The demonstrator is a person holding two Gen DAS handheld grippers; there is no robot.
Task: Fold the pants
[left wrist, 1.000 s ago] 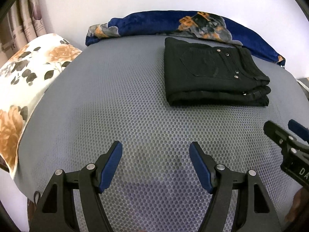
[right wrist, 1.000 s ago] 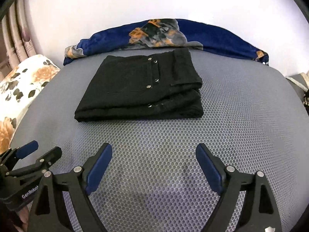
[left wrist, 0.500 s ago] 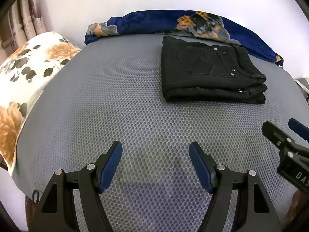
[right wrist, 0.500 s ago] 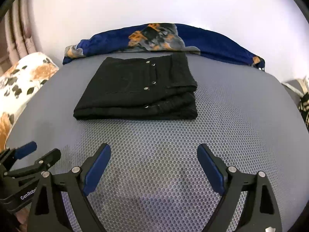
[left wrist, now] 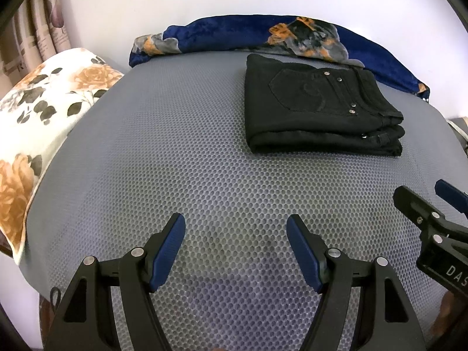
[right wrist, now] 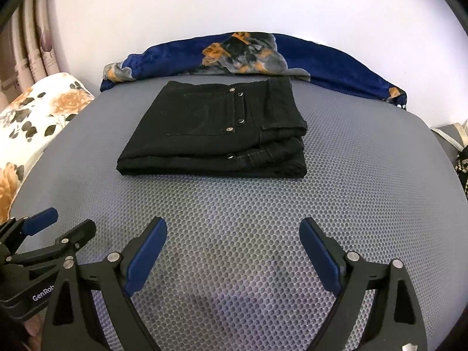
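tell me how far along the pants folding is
Done, by the look of it: the black pants lie in a compact folded stack on the grey mesh mat. Nothing in hand: the left hand-held gripper and right hand-held gripper are open and empty. No fold appears left.

Grey honeycomb-mesh mat (left wrist: pixel 175 152) beneath and ahead of the claw, blue floral blanket (left wrist: pixel 234 33) far ahead, floral pillow (left wrist: pixel 38 111) left, curtain (left wrist: pixel 35 38) beyond.

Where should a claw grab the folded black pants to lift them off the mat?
Probably the near stacked edge of the black pants, coming in low from the front across the grey mat. The layers lie flat and exposed there; the blue blanket crowds the far side.
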